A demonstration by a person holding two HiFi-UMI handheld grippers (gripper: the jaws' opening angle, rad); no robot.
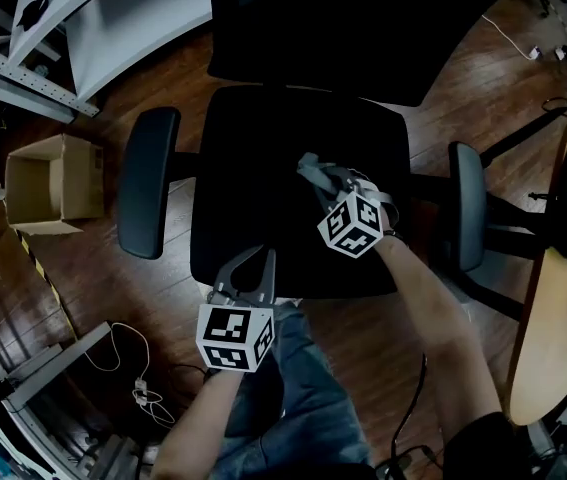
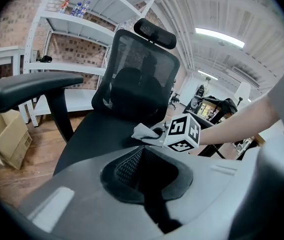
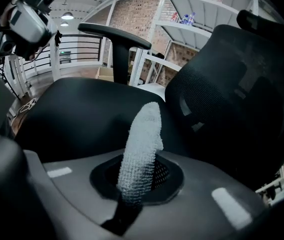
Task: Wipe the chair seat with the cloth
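The black chair seat [image 1: 263, 158] fills the middle of the head view. My right gripper [image 1: 311, 171] hovers over the seat's right half, shut on a pale grey cloth [image 3: 143, 139] that sticks up from its jaws. In the left gripper view the cloth [image 2: 144, 131] shows as a small fold in front of the right gripper's marker cube [image 2: 183, 133]. My left gripper [image 1: 253, 260] sits at the seat's front edge, shut with nothing between its jaws [image 2: 140, 154]. The seat [image 3: 76, 114] lies just beyond the cloth's tip.
The mesh backrest [image 1: 363, 28] rises behind the seat, with armrests on the left [image 1: 150, 180] and right [image 1: 466, 205]. An open cardboard box [image 1: 53, 183] stands on the wood floor at the left. A round wooden table [image 1: 553, 308] is at the right, and cables [image 1: 133, 373] lie at the lower left.
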